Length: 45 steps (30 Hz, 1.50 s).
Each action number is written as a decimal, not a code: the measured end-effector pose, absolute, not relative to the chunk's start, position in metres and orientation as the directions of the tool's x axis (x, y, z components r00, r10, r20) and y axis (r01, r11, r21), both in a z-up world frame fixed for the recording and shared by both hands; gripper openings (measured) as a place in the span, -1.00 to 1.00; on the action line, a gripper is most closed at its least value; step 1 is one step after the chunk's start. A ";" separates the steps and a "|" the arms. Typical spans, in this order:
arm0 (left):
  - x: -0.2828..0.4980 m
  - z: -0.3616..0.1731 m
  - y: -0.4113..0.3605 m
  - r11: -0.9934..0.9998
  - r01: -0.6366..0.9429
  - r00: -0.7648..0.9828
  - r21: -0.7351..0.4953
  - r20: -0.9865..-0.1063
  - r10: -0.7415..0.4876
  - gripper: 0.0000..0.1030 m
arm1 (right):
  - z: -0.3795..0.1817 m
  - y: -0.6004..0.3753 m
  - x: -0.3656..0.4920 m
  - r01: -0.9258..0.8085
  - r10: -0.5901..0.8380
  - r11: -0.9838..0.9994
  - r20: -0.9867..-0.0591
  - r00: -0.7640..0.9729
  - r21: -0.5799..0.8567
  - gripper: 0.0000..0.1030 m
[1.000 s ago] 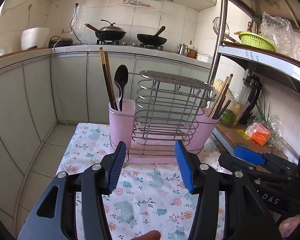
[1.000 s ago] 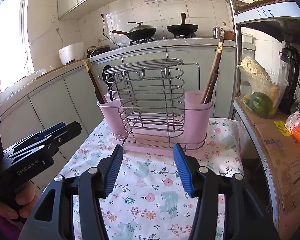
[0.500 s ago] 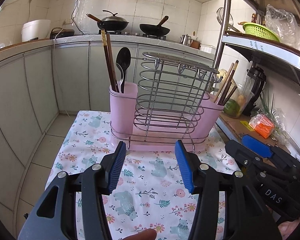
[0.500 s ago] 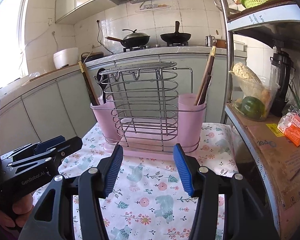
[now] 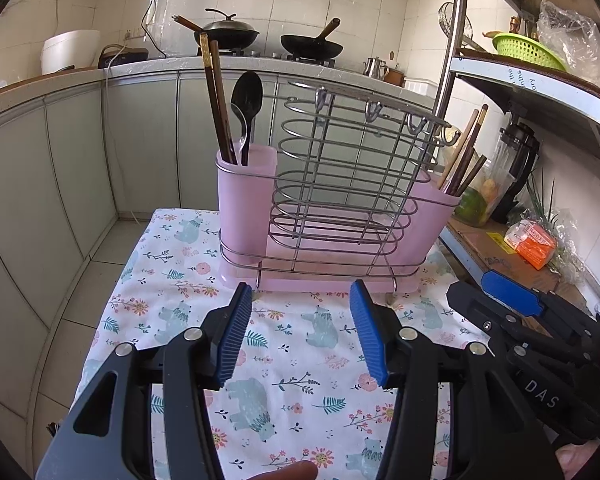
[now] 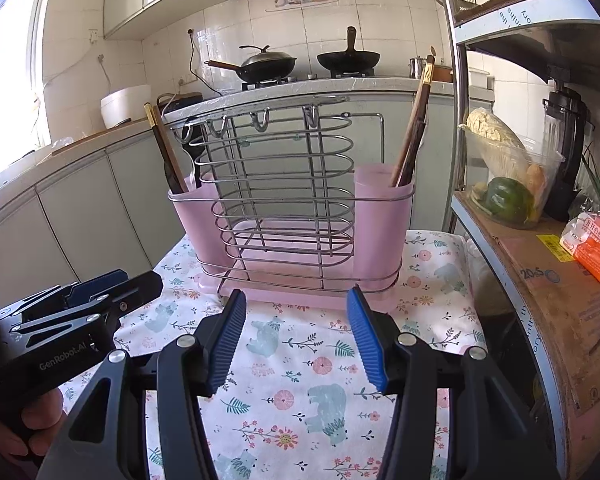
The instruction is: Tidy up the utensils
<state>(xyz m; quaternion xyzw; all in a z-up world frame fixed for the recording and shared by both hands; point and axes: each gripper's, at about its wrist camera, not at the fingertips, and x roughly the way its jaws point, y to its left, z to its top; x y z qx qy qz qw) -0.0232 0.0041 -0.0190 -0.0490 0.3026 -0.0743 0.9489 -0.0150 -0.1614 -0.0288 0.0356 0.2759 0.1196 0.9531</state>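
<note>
Left gripper (image 5: pixel 296 332) has sunk lower before utensil rack (image 5: pixel 336 200).

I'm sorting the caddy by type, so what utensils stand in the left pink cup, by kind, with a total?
Dark chopsticks: 2
Black spoon: 1
Clear spoon: 1
Total in the left pink cup: 4

Home kitchen, domestic.
Tiled walls; woks (image 5: pixel 231 34) on a gas hob; grey counter cabinets (image 5: pixel 80 152); probably a rice cooker (image 5: pixel 70 50) at the counter's left corner; shelf rack with vegetables (image 6: pixel 504 196).
</note>
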 end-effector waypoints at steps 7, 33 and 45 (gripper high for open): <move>-0.018 -0.023 0.004 0.985 0.104 0.799 -0.139 -0.578 -0.166 0.00 | -0.033 -0.160 -0.010 -0.207 0.245 0.970 -0.529 0.813 0.130 0.01; -0.016 -0.025 -0.002 0.988 0.106 0.793 -0.115 -0.589 -0.153 0.00 | -0.034 -0.164 -0.006 -0.203 0.246 0.969 -0.528 0.813 0.140 0.01; -0.017 -0.026 -0.002 0.988 0.104 0.791 -0.117 -0.592 -0.153 0.00 | -0.036 -0.163 -0.007 -0.204 0.245 0.970 -0.535 0.809 0.135 0.01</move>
